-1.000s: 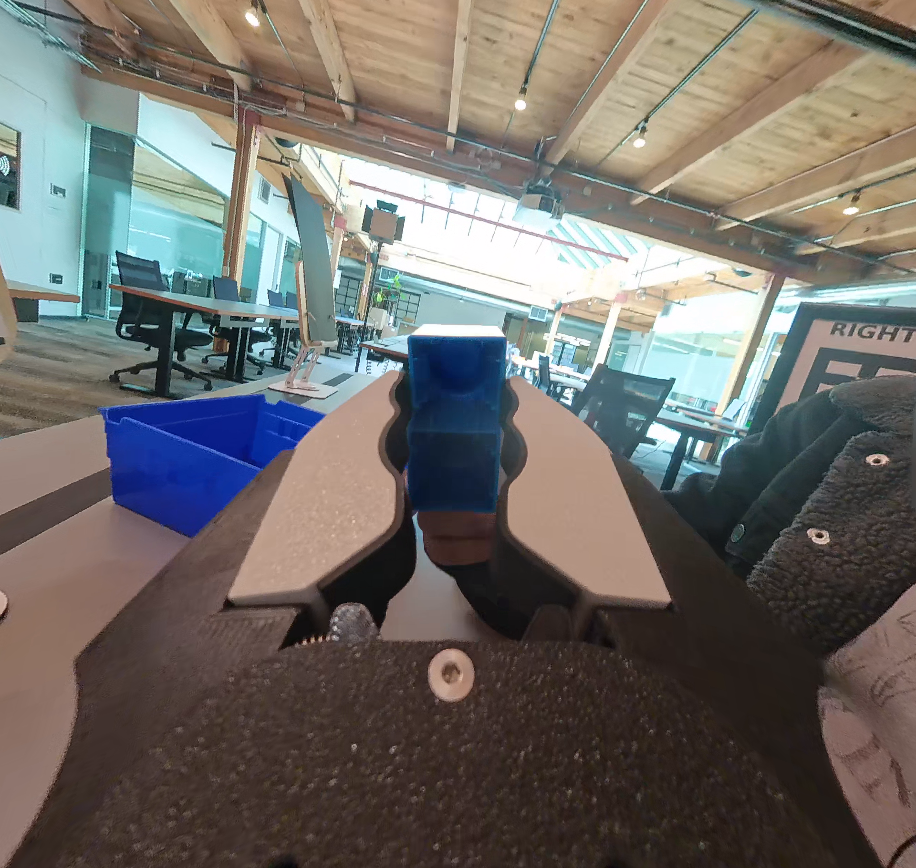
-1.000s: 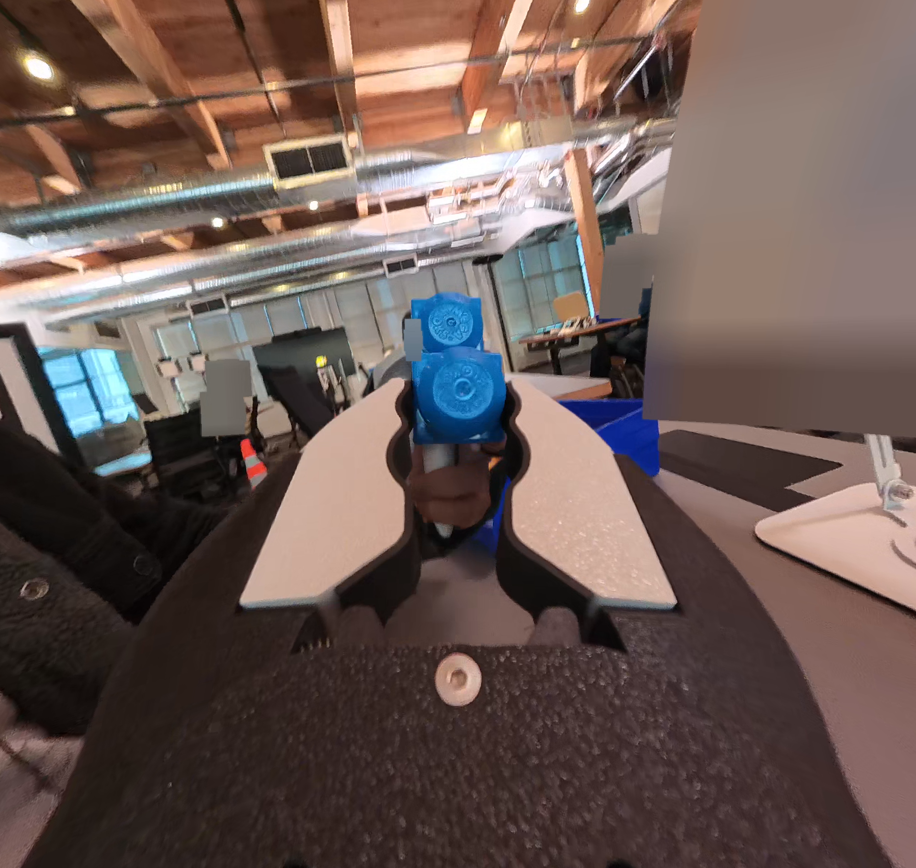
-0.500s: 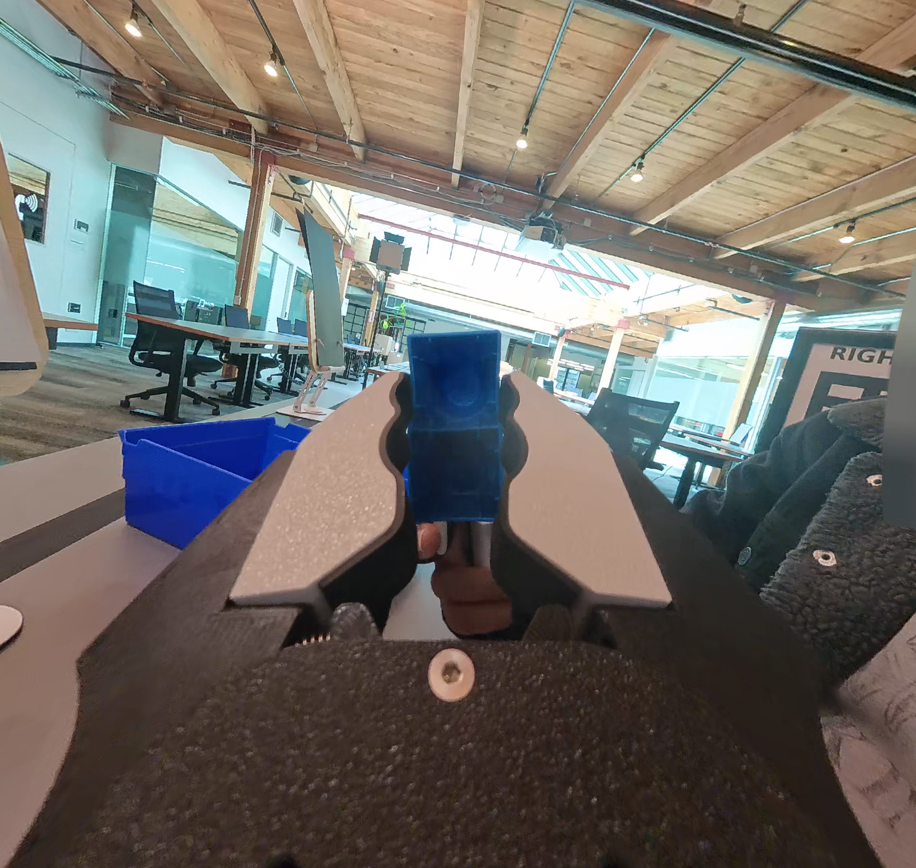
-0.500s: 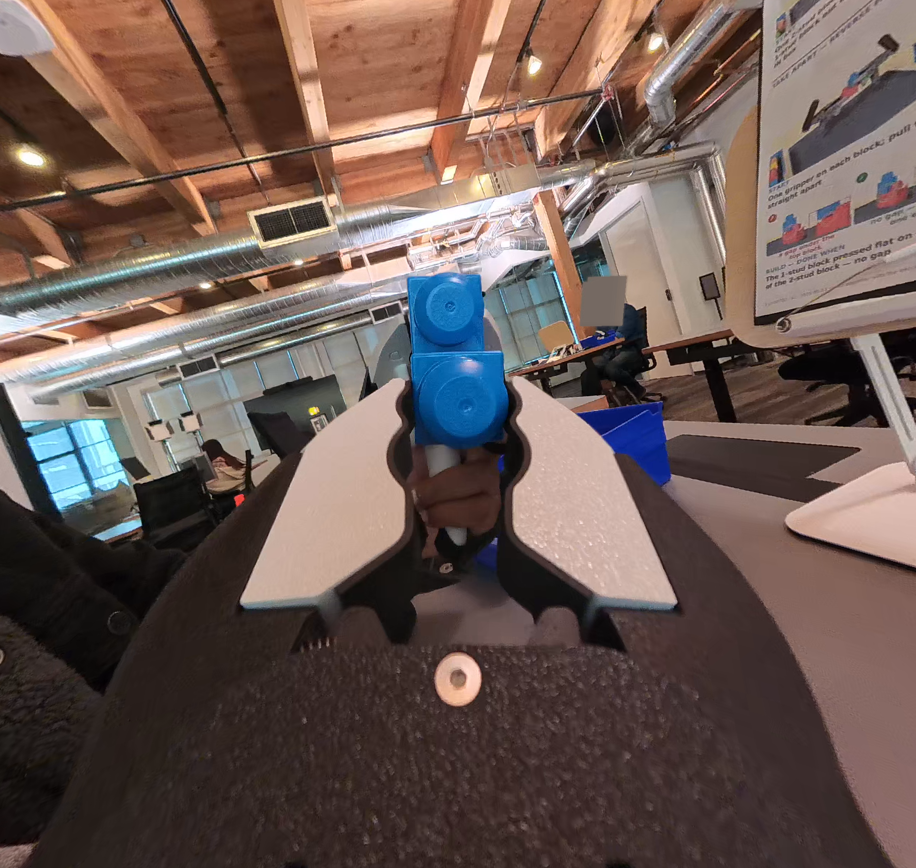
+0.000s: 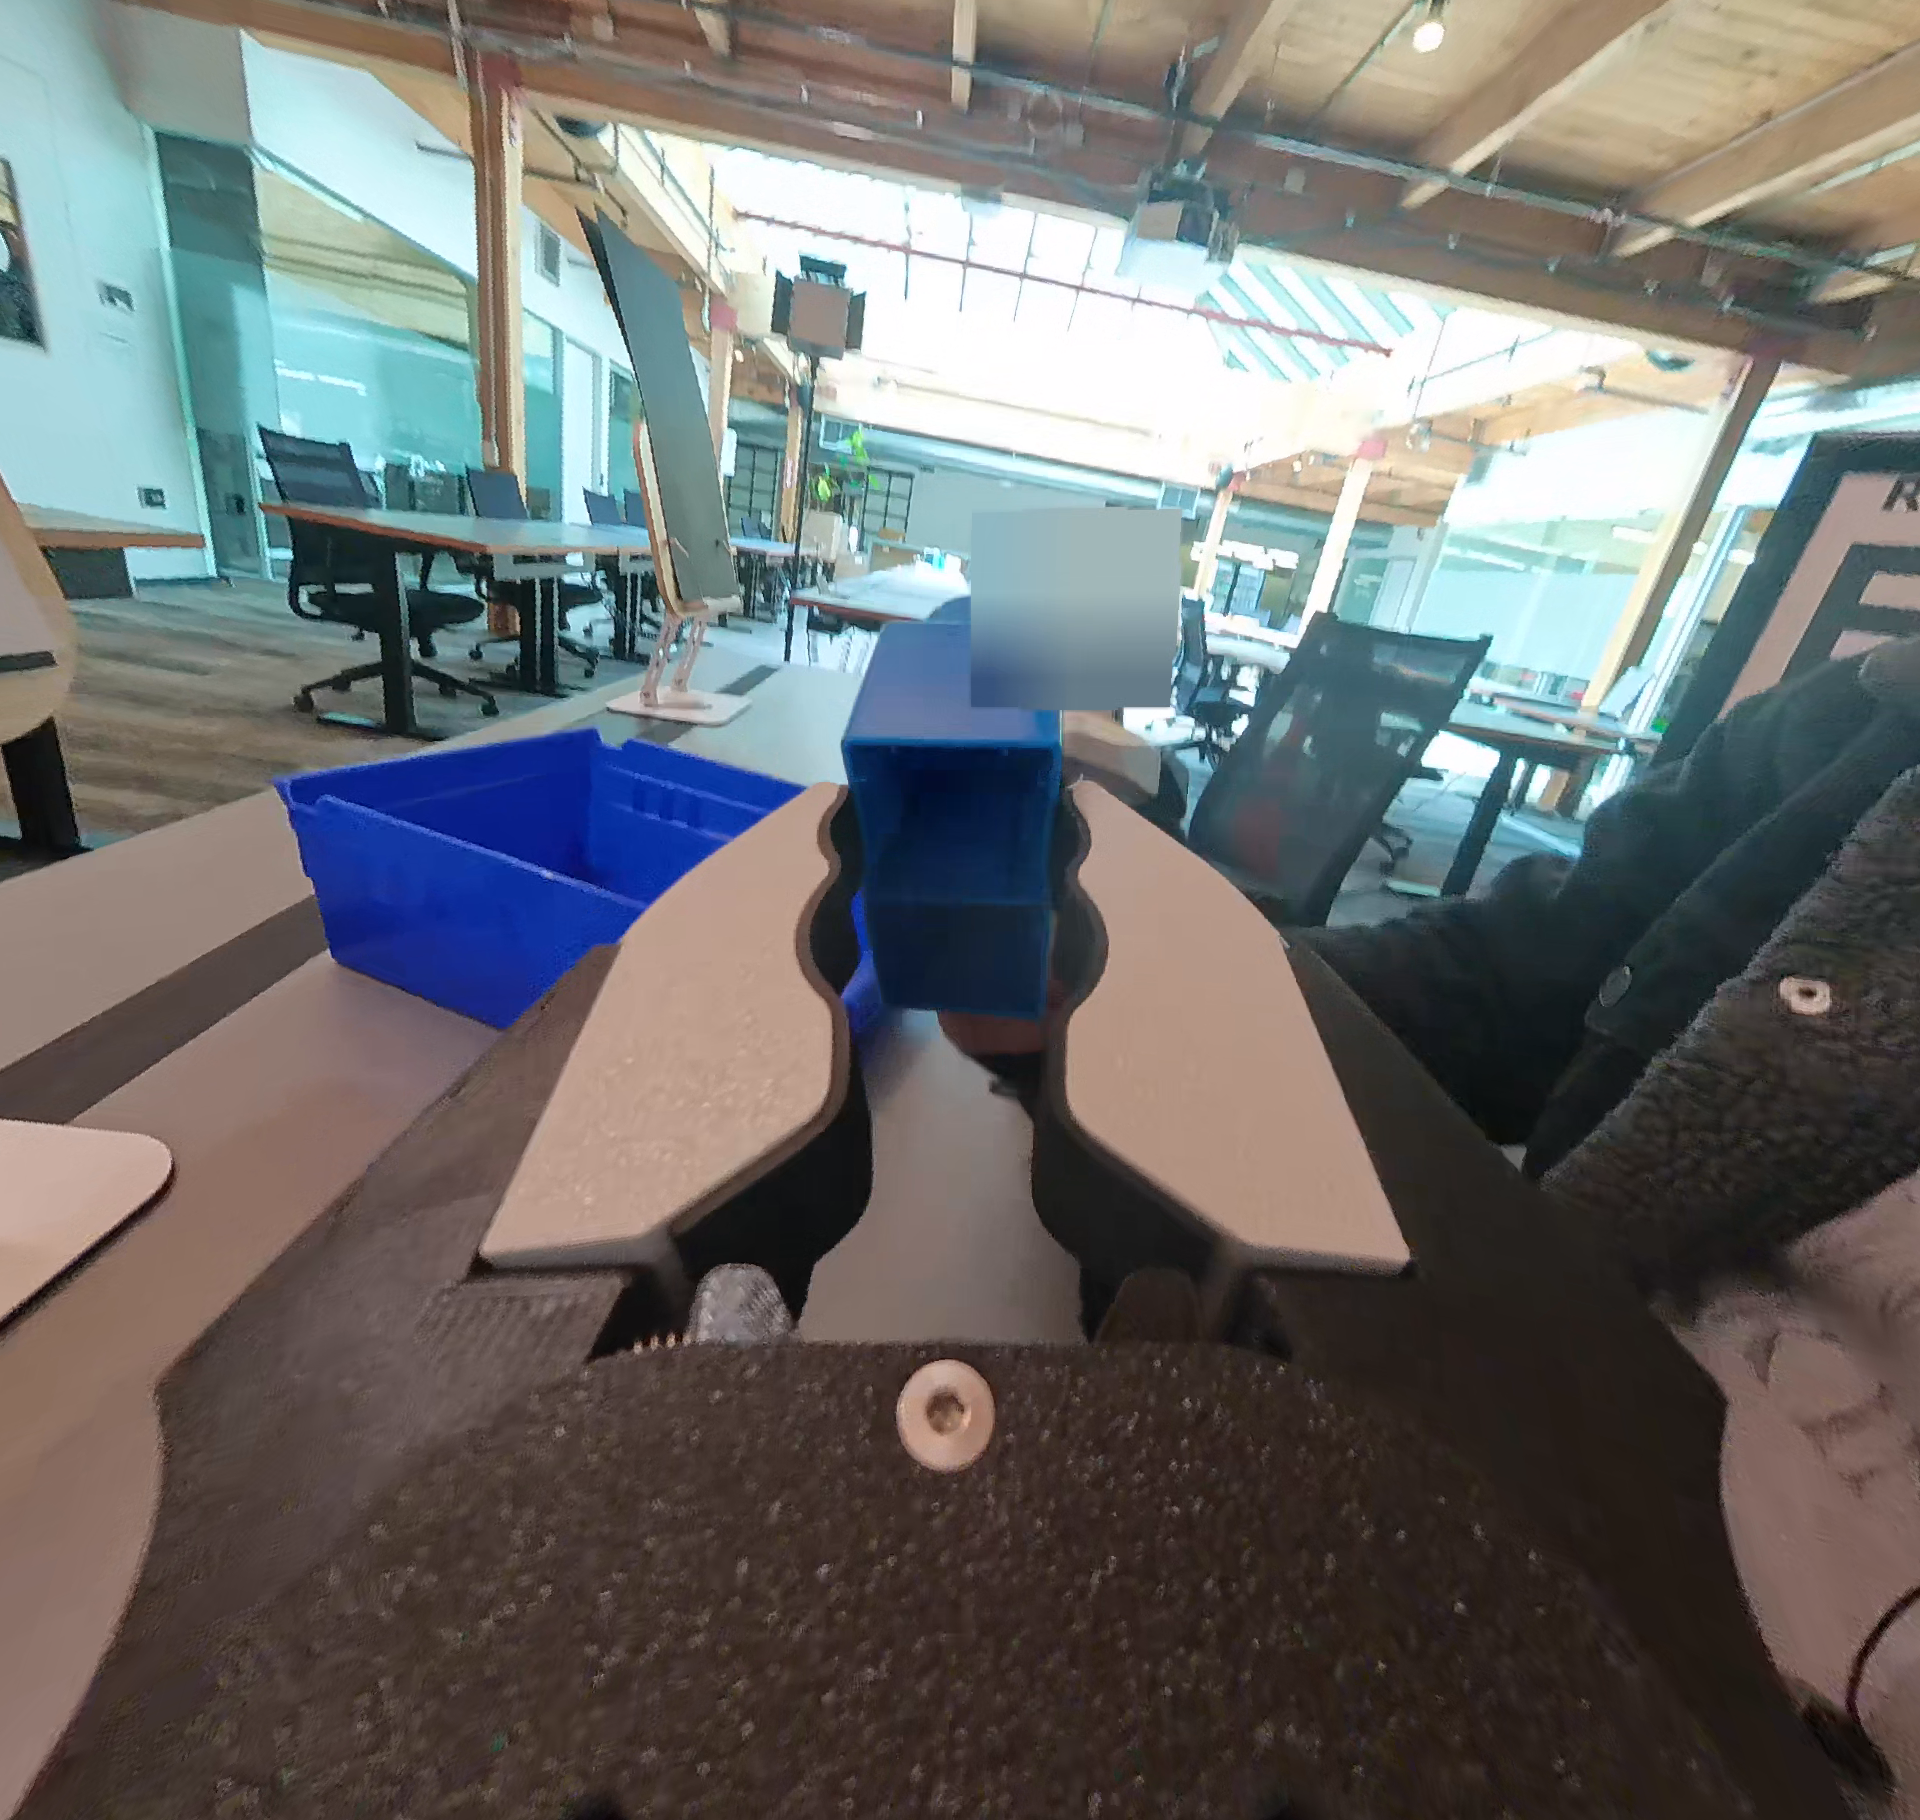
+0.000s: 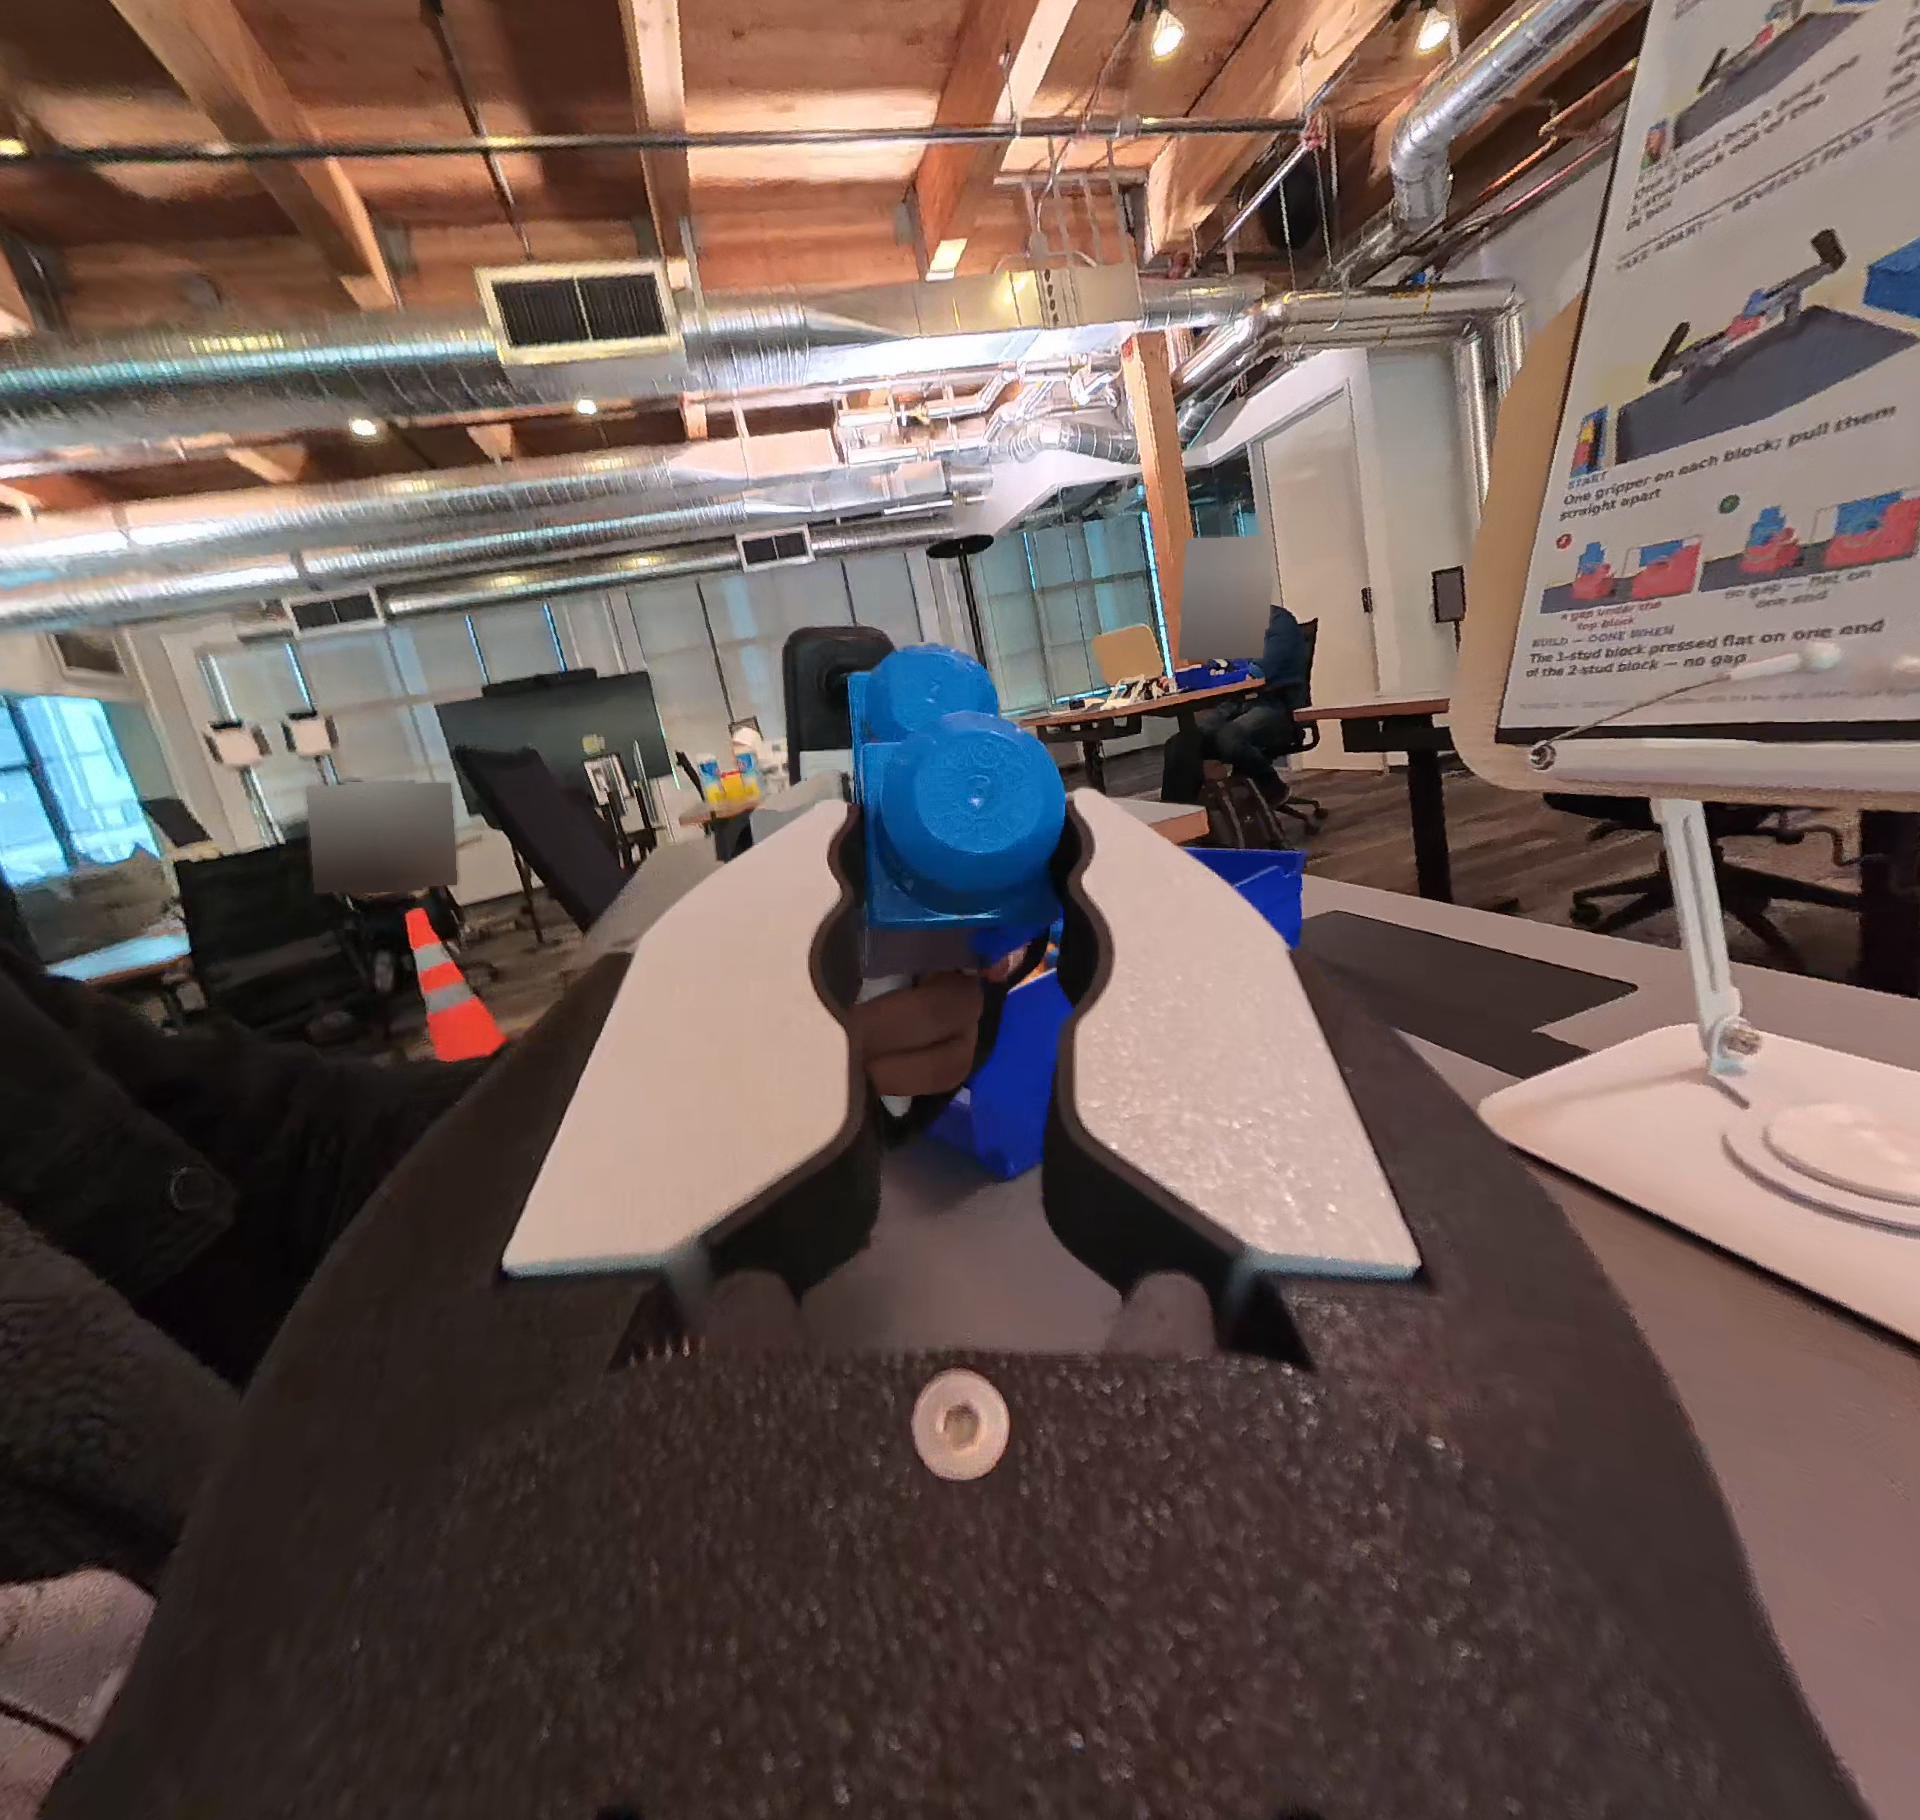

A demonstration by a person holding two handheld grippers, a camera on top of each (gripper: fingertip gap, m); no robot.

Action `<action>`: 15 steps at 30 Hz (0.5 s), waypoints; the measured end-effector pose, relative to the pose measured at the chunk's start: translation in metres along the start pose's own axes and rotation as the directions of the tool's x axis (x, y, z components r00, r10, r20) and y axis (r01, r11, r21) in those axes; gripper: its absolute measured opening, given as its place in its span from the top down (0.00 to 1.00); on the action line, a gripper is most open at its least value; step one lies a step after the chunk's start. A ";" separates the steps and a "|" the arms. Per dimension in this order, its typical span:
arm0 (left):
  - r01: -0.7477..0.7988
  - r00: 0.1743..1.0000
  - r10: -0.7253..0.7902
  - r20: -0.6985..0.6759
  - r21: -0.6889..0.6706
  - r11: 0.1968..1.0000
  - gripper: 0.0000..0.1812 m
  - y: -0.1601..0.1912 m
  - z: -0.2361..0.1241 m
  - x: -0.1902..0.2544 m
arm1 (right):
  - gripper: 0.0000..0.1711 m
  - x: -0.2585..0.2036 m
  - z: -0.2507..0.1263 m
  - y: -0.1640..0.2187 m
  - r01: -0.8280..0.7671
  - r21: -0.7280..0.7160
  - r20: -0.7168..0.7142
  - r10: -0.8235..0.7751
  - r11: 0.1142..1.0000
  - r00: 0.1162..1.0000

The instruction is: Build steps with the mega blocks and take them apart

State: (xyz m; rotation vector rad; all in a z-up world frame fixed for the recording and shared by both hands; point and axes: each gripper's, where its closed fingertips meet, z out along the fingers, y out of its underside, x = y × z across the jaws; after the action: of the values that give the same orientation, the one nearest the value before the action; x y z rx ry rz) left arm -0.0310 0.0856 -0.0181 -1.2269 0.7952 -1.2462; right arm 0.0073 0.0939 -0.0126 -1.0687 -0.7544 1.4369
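The blue block (image 5: 956, 897) sits between the fingertips of the left gripper (image 5: 951, 814), clear of the table (image 5: 208, 1043), with its hollow underside turned back toward the camera. Compared with half a second ago it is pitched over, so that its upper side face now shows above the cavity. The left jaws are closed against its two sides at the same spacing as before. The two-stud block (image 6: 966, 825) sits between the fingertips of the right gripper (image 6: 956, 814), which is likewise clamped on it. Its studs, previously seen head-on, now lean to the right of the tool axis. It cannot be determined whether the two views show one shared block or two mated blocks. A hand (image 6: 914, 1032) shows just below the block, beyond the right fingertips. The blue bin (image 5: 499, 866) lies ahead and to the left of the left gripper and is now in fuller view, which indicates that this tool has tipped downward. The instruction stand (image 6: 1714, 1126) stands to the right of the right gripper. Assessment: both grips have held through the reorientation and no separation is visible, so the pull-apart or press step is judged not yet complete
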 end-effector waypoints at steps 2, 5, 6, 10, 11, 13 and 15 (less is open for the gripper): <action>-0.005 1.000 0.005 -0.007 -0.049 0.999 0.80 0.008 0.000 0.000 | 0.80 -0.001 -0.002 0.000 0.039 -0.033 0.004 -0.039 0.999 0.999; -0.001 1.000 -0.001 -0.016 -0.124 0.992 0.80 0.020 0.000 0.000 | 0.80 -0.001 -0.003 0.000 0.081 -0.075 0.008 -0.080 0.994 0.997; -0.001 1.000 -0.002 -0.020 -0.169 0.986 0.80 0.027 0.000 0.000 | 0.80 -0.001 -0.004 0.000 0.090 -0.085 0.010 -0.089 0.992 0.996; -0.017 1.000 0.013 -0.016 -0.295 0.955 0.80 0.052 0.001 -0.001 | 0.80 0.001 -0.008 0.005 0.120 -0.173 0.023 -0.117 0.978 0.993; -0.023 1.000 0.018 -0.019 -0.318 0.948 0.80 0.056 0.002 -0.001 | 0.80 0.000 -0.009 0.005 0.128 -0.184 0.029 -0.125 0.974 0.992; -0.052 0.999 0.044 -0.029 -0.393 0.918 0.80 0.071 0.003 0.001 | 0.80 -0.003 -0.010 0.006 0.144 -0.195 0.044 -0.138 0.970 0.989; -0.057 0.998 0.045 -0.040 -0.417 0.907 0.80 0.078 0.005 0.003 | 0.80 -0.005 -0.009 0.005 0.163 -0.197 0.053 -0.155 0.967 0.986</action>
State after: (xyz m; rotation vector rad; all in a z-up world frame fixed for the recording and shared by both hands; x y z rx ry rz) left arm -0.0057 0.0754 -0.0910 -1.5206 1.1514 -1.0830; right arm 0.0136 0.0870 -0.0200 -1.1098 -1.0071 1.2659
